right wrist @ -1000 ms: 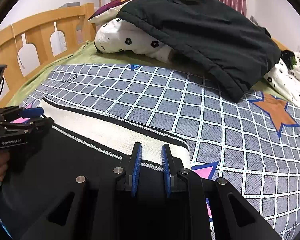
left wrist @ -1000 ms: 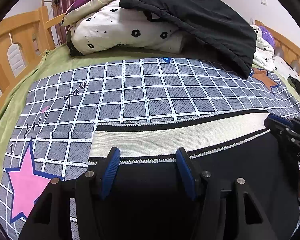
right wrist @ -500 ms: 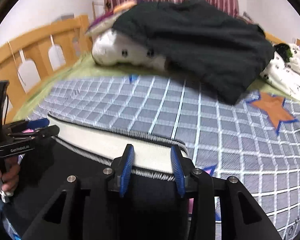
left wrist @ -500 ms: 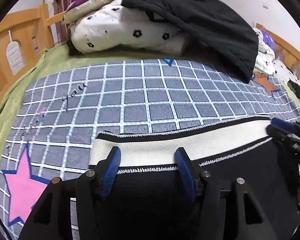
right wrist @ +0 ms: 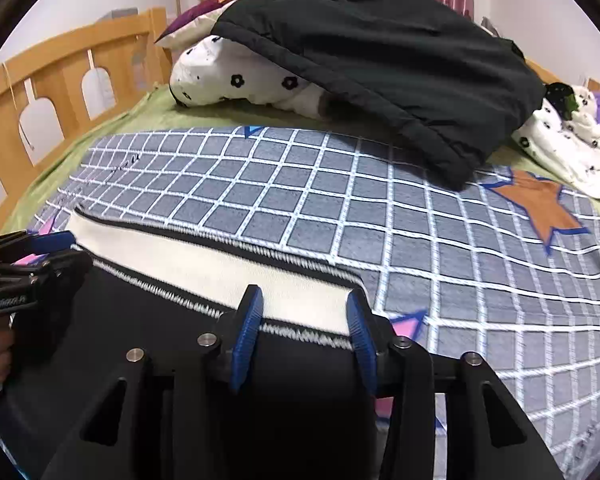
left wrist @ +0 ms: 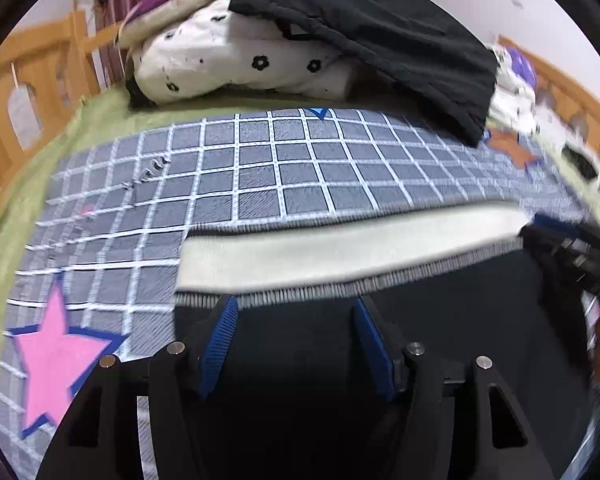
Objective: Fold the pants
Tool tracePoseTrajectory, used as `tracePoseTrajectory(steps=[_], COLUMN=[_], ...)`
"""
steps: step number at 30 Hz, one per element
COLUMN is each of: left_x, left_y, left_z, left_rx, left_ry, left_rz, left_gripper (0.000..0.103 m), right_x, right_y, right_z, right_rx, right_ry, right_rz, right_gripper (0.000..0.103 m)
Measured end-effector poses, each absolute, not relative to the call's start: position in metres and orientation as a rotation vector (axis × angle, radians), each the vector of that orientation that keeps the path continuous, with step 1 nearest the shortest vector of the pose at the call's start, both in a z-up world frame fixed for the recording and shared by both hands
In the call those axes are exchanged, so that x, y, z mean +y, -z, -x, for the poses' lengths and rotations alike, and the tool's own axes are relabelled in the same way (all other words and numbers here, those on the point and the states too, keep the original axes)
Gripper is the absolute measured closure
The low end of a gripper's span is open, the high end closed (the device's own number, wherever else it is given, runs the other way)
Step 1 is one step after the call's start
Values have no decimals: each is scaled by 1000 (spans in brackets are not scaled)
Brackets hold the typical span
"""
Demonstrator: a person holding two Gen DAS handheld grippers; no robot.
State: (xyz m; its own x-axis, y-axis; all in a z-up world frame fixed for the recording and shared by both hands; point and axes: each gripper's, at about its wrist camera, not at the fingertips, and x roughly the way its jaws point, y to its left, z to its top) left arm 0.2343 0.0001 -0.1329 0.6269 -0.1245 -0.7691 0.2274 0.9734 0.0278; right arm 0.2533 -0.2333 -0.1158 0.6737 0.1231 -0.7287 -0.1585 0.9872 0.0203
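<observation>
The black pants (right wrist: 148,344) are lying flat on the grid-patterned bedspread (right wrist: 420,240), their cream waistband (right wrist: 236,276) running along the edge farthest from the cameras. They are looking like a soft, light knit: limp in the body, likely to sag and drag when lifted, with the ribbed waistband as the firmest, least slippery part to pinch, best taken near its two ends. The left gripper (left wrist: 292,340) is hovering half open over the dark cloth just short of the waistband's left end, gripping nothing. The right gripper (right wrist: 304,336) has just been opening; its jaws are straddling the waistband's right end, with the pads apparently clear of it. Beyond the waistband the bedspread is offering open, cushioned space for folding, though cloth may cling to it. Further back a black jacket (right wrist: 380,48) is draping over a flower-print pillow (right wrist: 236,72), with a wooden bed rail (right wrist: 60,80) to the left.
</observation>
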Motion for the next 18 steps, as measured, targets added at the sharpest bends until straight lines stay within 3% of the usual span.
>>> tracePoseTrajectory(steps=[6,18], left_x=[9,43], left_y=[135,135], left_z=[-180,-45], left_rx=[947,881], left_ry=[314,332], left_rz=[-24,-88], left_gripper=[44,36], right_x=[-251,-246], right_y=[111,121], right_z=[-201,-93], right_rx=[872,936], right_ry=[-187,-174], right_rz=[16,-55], right_gripper=[54,54])
